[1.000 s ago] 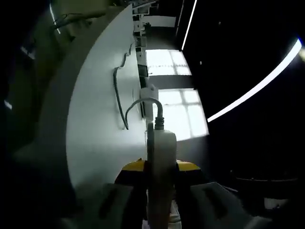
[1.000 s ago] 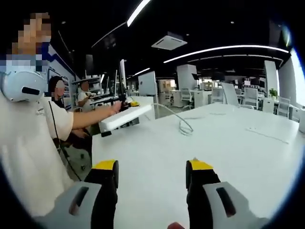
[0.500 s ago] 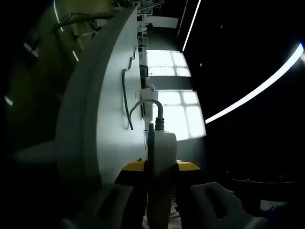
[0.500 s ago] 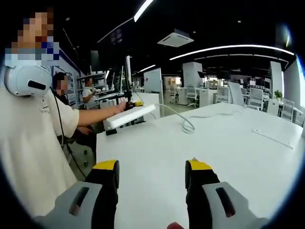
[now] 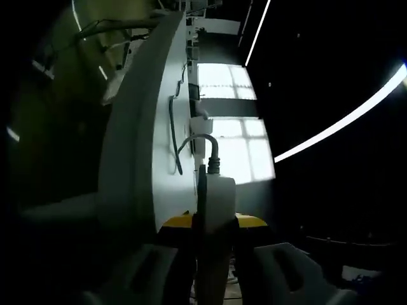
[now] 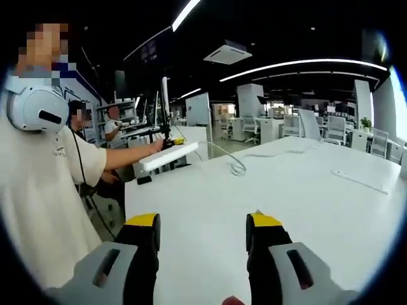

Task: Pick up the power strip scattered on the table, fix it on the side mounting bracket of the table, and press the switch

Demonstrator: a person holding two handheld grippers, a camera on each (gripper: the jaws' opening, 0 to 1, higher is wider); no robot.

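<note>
In the left gripper view, my left hand-held gripper (image 5: 215, 244) pinches the white power strip (image 5: 215, 216) between its yellow-tipped jaws, the strip standing end-on with its grey cable (image 5: 202, 141) looping out of the far end. Compared with a second ago, this view has rolled further: the white counter (image 5: 137, 165) now shows nearly edge-on, its thick rim facing me and much less of its top visible. The strip itself sits in the jaws just as it did. The cable trails away along the counter top beside the strip.

In the right gripper view, my right hand-held gripper (image 6: 202, 238) has its jaws spread with nothing between them, hovering above the bare white counter (image 6: 286, 203). Across it the power strip (image 6: 168, 156) is held out at the counter's far left edge, off the surface, by the person in a cream T-shirt (image 6: 44, 197). It sits slightly lower and further left in this view than half a second ago. Its cable (image 6: 234, 166) curls on the counter just beyond.
</note>
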